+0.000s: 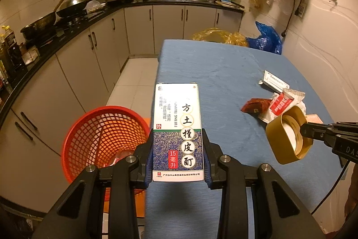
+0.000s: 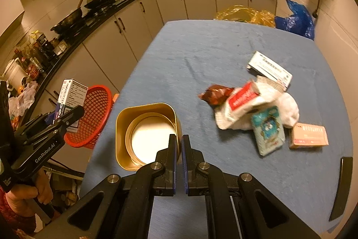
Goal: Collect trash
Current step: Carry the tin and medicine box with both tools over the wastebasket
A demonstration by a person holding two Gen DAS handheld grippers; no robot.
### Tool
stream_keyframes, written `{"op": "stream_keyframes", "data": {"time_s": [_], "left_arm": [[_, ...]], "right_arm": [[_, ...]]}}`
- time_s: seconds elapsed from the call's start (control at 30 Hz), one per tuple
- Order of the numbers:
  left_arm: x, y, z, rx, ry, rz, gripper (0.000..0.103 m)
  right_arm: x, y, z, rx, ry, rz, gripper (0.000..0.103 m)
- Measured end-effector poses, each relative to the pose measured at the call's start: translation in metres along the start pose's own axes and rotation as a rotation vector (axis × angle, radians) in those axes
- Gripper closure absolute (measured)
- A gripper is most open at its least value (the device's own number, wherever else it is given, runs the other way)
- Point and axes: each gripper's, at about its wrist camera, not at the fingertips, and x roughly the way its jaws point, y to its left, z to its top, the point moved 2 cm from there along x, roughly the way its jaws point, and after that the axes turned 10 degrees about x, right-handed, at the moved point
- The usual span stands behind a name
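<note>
Left gripper (image 1: 177, 162), jaws set narrow, clamps a tall medicine box (image 1: 177, 127) by its lower sides; the box stands upright between the pads, printed face toward the camera, over the left edge of the blue-covered counter (image 1: 223, 73). Seen from the right wrist, the same gripper (image 2: 64, 120) and box (image 2: 71, 93) sit beside and partly in front of a red mesh basket (image 2: 96, 113), which stands just off the counter's left edge, below the box. Right gripper (image 2: 178, 145), jaws almost closed, pinches the thin wall of a gold lid (image 2: 145, 133), its open side up and a white liner visible inside; in the left view the lid (image 1: 288, 136) hangs tilted above the counter's right part. Further out on the counter lies a loose heap of trash: a brown wrapper (image 2: 216, 94), a red-and-white packet (image 2: 243, 97), a teal sachet (image 2: 268, 129), a white box (image 2: 269, 68) and a pink box (image 2: 308, 136), several touching or overlapping. A hand (image 2: 42, 189) grips the left gripper's handle.
</note>
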Motion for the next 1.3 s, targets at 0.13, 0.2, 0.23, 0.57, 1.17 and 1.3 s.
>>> {"op": "stream_keyframes", "data": {"time_s": [0.13,0.2,0.23,0.57,1.17,1.3], "left_arm": [[-0.003,0.014,-0.003,-0.013,0.002,0.016,0.07],[-0.005,0.023,-0.006,-0.021,0.004,0.026,0.07],[-0.006,0.028,-0.008,-0.025,0.005,0.03,0.07],[-0.015,0.086,-0.028,-0.104,0.021,0.093,0.07],[-0.005,0.135,-0.051,-0.175,0.071,0.13,0.07],[0.001,0.139,-0.053,-0.18,0.085,0.129,0.07]], "right_arm": [[0.006,0.017,0.003,-0.019,0.003,0.016,0.099],[0.01,0.028,0.003,-0.029,0.008,0.027,0.099],[0.012,0.032,0.004,-0.033,0.01,0.03,0.099],[0.031,0.079,0.008,-0.09,0.028,0.072,0.099],[0.072,0.146,0.02,-0.166,0.065,0.107,0.099],[0.081,0.152,0.024,-0.168,0.073,0.106,0.099]]}}
